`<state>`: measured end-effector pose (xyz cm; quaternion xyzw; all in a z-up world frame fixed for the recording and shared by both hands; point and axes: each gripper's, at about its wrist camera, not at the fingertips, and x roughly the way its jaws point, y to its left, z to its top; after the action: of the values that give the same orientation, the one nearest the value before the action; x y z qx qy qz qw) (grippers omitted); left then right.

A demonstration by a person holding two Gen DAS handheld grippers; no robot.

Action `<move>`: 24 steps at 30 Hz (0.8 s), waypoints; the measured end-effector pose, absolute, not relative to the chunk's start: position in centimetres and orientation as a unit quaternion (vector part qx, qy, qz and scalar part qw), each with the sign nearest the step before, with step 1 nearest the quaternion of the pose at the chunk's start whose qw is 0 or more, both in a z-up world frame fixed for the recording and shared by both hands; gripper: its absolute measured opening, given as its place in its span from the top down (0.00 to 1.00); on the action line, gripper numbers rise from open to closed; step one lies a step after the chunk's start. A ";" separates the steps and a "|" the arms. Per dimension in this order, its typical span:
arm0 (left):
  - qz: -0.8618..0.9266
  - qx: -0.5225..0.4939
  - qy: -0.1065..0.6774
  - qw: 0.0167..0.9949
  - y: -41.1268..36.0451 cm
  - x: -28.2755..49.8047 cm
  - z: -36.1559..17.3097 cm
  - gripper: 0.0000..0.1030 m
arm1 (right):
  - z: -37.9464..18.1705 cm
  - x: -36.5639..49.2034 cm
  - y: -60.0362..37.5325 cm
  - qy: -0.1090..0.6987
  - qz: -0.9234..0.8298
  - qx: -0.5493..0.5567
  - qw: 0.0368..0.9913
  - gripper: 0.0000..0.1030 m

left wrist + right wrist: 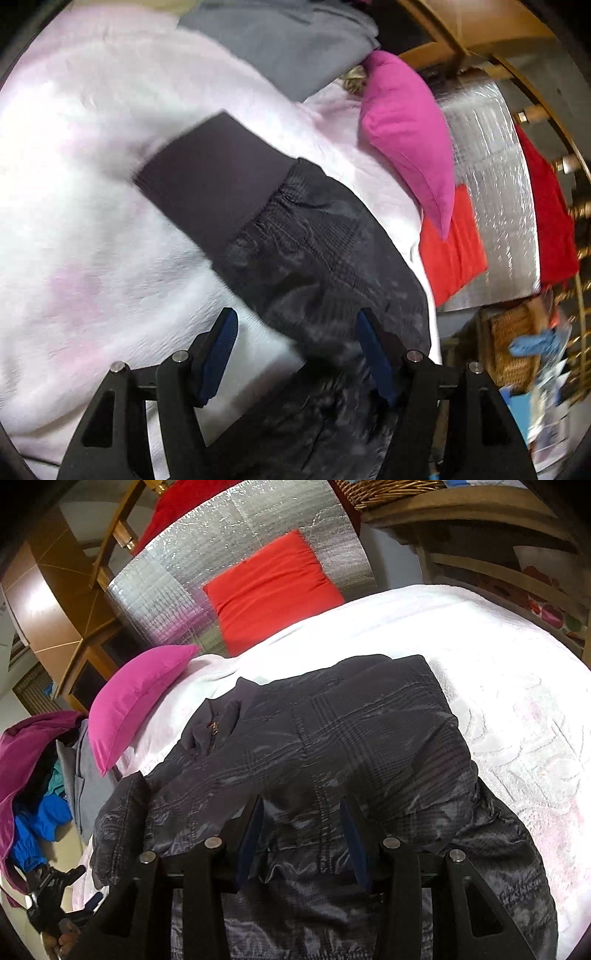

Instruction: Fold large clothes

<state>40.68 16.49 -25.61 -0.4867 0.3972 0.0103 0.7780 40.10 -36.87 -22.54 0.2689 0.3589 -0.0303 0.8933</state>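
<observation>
A dark grey checked jacket (332, 746) lies spread on the white bedspread (498, 672), its collar and zip toward the pink pillow. In the left wrist view its sleeve (314, 251) with a plain dark ribbed cuff (210, 173) stretches across the bed. My left gripper (297, 325) is open, its blue-padded fingers either side of the sleeve, just above it. My right gripper (303, 812) is open over the jacket's body, holding nothing. The left gripper also shows at the lower left of the right wrist view (55, 893).
A pink pillow (136, 698) and a red cushion (273, 587) lie at the head of the bed against a silver foil panel (236, 542). A folded grey garment (291, 40) and a heap of purple and blue clothes (29, 775) sit beside the pillow. Wooden furniture surrounds the bed.
</observation>
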 end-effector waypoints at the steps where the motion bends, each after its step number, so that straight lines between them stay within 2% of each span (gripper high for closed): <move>1: 0.006 -0.498 0.392 0.774 16.4 41.3 -25.9 0.35 | -22.6 40.2 -36.9 0.360 -0.031 0.269 0.893 0.54; 5: 0.013 -0.512 0.385 0.768 16.1 43.0 -26.7 0.41 | -22.7 40.6 -36.8 0.363 -0.030 0.262 0.894 0.54; 7: 0.021 -0.511 0.385 0.768 15.9 43.9 -26.8 0.71 | -22.8 40.8 -36.6 0.366 -0.030 0.254 0.895 0.54; 12: 0.018 -0.456 0.360 0.814 14.2 44.6 -24.2 0.91 | -22.9 40.8 -37.1 0.364 -0.040 0.247 0.897 0.54; 19: -0.059 -0.355 0.314 0.879 7.6 44.7 -18.7 0.93 | -22.7 39.9 -38.7 0.353 -0.055 0.261 0.897 0.54; 24: -0.126 -0.259 0.321 0.902 0.4 44.0 -17.2 0.94 | -22.6 39.4 -39.2 0.350 -0.063 0.263 0.897 0.54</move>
<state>43.99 0.38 -17.23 -0.2589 0.3214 -0.1264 0.9021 39.36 -39.22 -22.58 0.2635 0.3496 -0.0628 0.8969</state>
